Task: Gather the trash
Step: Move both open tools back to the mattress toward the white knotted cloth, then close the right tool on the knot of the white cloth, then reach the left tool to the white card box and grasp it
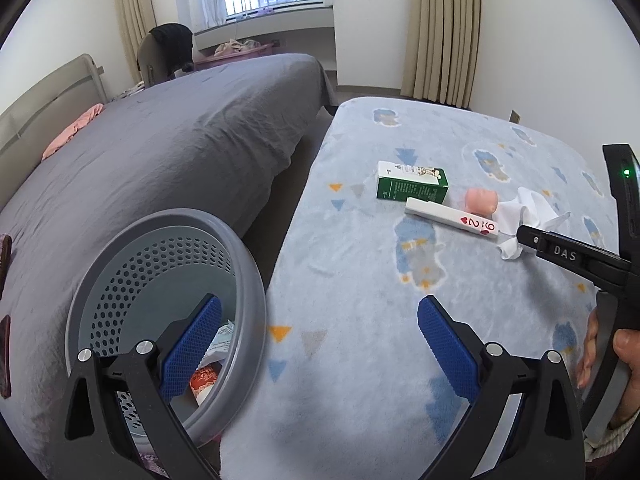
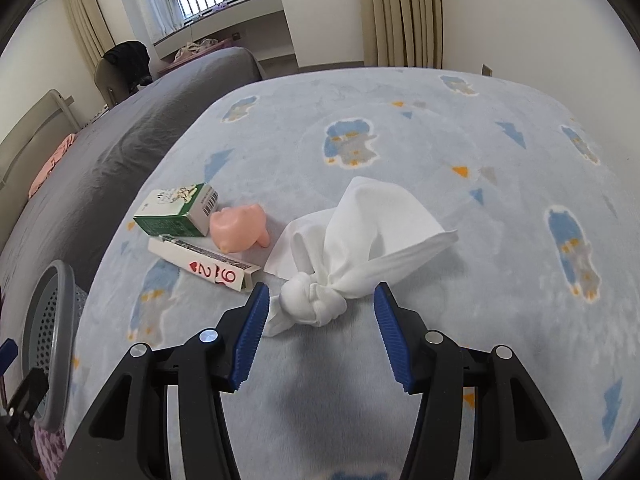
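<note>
On the pale blue patterned bed (image 2: 400,128), our right claw (image 2: 320,320) stands released around a soft, light, knotted white tissue (image 2: 360,232); we would pinch its firm knot.

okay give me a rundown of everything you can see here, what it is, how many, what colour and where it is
Knotted tissue: one, white, on the blue blanket, its knot between the right gripper's open fingers, untouched.
Toy figure: one, pink, between tissue and carton.
Carton: one, green and white, lying on the blanket.
Card box: one, white with red hearts, in front of the carton.
Basket: one, grey, perforated, beside the blanket's left edge, wrappers inside.
Blanket: one, light blue with cartoon prints, under the items.
Bed cover: one, grey, left.
Curtains: beige, by the window.
Left gripper: black, blue pads, open, by the basket.
Right gripper: same, open.
Hand: holding the right gripper's handle.
</note>
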### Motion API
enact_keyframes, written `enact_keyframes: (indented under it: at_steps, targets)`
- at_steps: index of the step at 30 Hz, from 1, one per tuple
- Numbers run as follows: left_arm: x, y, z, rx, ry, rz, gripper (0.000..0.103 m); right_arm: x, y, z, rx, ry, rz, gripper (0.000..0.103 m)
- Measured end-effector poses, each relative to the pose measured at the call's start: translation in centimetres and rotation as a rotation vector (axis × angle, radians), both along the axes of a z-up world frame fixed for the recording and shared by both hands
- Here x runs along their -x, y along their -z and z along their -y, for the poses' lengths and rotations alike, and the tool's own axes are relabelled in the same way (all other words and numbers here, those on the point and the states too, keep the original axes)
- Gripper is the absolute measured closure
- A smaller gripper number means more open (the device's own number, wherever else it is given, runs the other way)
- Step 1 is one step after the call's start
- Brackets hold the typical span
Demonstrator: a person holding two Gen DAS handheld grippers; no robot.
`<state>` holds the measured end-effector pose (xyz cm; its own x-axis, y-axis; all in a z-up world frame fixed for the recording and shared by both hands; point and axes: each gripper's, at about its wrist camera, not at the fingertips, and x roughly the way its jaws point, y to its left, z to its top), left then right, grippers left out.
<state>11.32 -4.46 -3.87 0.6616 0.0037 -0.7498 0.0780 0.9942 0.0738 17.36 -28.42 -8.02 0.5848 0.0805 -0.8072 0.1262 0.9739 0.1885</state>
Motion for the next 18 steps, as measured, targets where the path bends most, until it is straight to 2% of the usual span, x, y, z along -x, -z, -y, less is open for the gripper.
enact_keyframes:
  at_steps: [4, 9, 18]
  targets:
    - [-0.5, 0.7, 0.6, -0.013, -0.003, -0.014, 0.006, -0.8, 0.9, -0.4, 0.016, -0.02, -0.016, 0.051]
    - [-0.9, 1.0, 1.7, -0.023, 0.007, -0.023, 0.006, -0.8, 0.9, -0.1, 0.006, -0.037, -0.002, 0.067]
    - [-1.9, 0.8, 5.3, -0.009, 0.046, -0.03, 0.006, 0.4, -0.3, 1.6, -0.061, -0.043, 0.027, 0.068]
